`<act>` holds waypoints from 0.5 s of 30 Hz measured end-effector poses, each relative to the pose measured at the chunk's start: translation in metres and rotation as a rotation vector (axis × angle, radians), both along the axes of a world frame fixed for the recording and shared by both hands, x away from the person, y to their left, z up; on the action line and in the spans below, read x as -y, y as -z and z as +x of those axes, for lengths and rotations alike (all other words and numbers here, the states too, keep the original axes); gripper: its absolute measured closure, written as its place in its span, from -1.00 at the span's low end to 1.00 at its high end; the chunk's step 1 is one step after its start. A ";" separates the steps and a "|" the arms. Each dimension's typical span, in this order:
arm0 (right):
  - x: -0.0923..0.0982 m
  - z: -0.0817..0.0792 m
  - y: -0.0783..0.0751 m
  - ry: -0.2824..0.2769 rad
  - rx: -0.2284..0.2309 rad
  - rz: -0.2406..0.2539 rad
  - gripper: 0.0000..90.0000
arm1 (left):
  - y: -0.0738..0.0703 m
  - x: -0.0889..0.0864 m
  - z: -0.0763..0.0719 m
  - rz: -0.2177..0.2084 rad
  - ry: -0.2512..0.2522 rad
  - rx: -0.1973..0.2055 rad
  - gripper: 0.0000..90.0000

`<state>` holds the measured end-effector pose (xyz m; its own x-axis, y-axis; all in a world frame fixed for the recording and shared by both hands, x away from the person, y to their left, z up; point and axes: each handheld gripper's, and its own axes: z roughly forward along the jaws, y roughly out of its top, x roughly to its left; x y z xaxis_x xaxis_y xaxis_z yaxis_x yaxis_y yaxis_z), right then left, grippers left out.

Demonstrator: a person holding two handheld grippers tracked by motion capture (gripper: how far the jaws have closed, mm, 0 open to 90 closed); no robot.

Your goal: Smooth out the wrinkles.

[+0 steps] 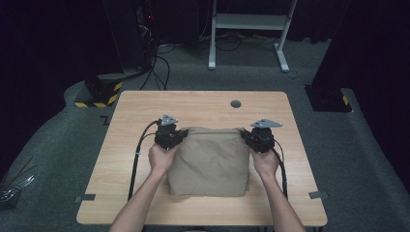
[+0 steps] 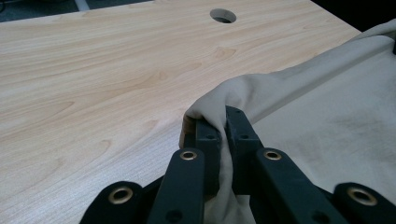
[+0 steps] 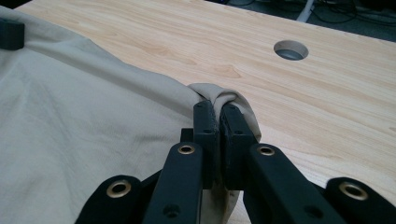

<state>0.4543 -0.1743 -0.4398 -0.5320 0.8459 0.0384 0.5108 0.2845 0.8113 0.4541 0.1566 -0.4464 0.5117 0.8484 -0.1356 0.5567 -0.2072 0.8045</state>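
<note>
- Your left gripper point(image 1: 175, 137) sits left of centre in the high view, its jaws clamped on the far left corner of the beige cloth point(image 1: 210, 162).
- Your right gripper point(image 1: 250, 137), right of centre, pinches the cloth's far right corner between closed jaws.
- The cloth lies folded at the middle of the wooden table point(image 1: 140, 108), near its lower edge.

Beige cloth point(image 2: 327, 130) runs off the right edge in the left gripper view and hides the counter point(image 2: 93, 93) beneath it. Each tool's pads are buried in folded fabric.
</note>
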 end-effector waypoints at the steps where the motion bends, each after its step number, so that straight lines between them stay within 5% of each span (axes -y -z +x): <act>1: -0.001 0.000 0.000 0.003 -0.002 -0.004 0.93 | 0.001 0.000 0.000 0.000 -0.001 -0.002 0.90; 15: -0.004 0.009 0.011 0.011 -0.022 -0.028 0.92 | 0.009 0.002 0.006 0.019 -0.012 -0.021 0.90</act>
<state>0.4630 -0.1705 -0.4510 -0.5220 0.8525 0.0266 0.5318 0.3009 0.7916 0.4600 0.1551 -0.4555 0.4986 0.8570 -0.1304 0.5761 -0.2151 0.7886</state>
